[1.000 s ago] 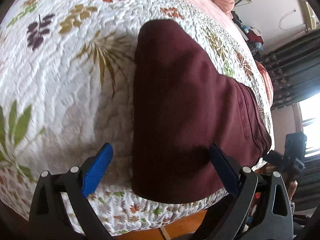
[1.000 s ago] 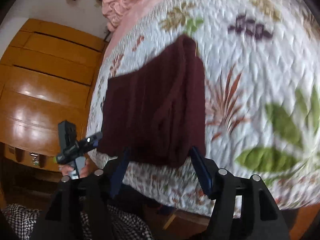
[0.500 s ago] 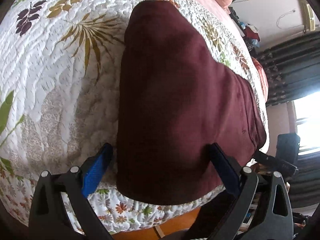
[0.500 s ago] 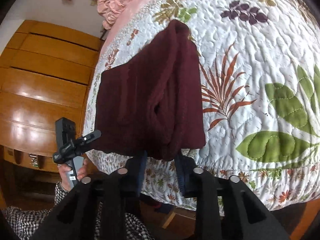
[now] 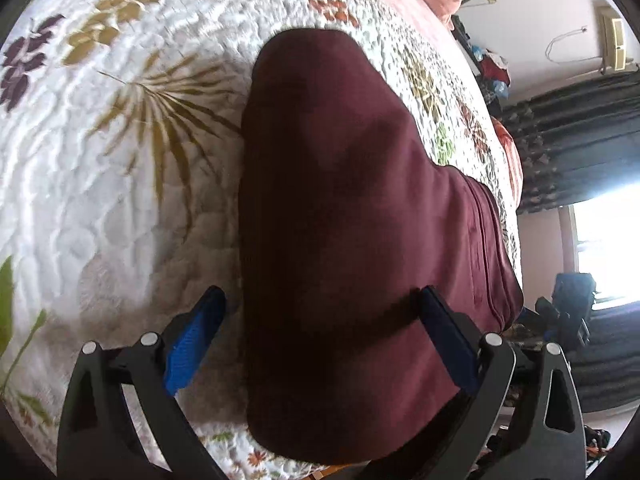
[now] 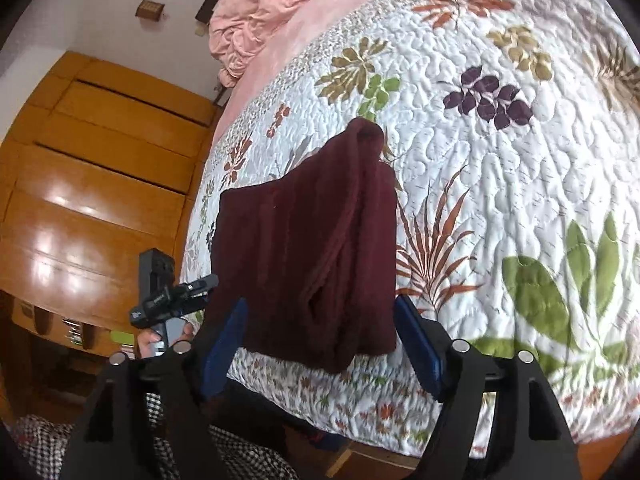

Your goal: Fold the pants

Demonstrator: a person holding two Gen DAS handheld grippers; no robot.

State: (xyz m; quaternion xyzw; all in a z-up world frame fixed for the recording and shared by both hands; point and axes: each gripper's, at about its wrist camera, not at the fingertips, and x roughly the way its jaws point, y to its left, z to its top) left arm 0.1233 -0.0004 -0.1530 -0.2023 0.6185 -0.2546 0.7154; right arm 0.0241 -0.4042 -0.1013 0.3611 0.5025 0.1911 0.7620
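I see a bed covered by a white quilted bedspread [image 6: 520, 184] printed with leaves in green, rust, tan and purple. Folded dark maroon knit pants [image 6: 308, 248] lie near the bed's lower edge, one end hanging slightly past it. At the far end of the bed sits a crumpled pink blanket [image 6: 256, 16]. A glossy orange-brown wooden wardrobe [image 6: 92, 184] stands along one wall; on the other side, dark curtains [image 5: 576, 144] frame a bright window [image 5: 608, 248].

My left gripper [image 5: 320, 344] hovers above the pants [image 5: 352, 240], its blue-padded fingers [image 5: 192, 344] spread wide, one over the quilt [image 5: 100, 140], one over the cloth. My right gripper [image 6: 320, 344] is also spread wide, straddling the hanging end without gripping it. Beside it, a hand [image 6: 160, 340] holds the other tool.
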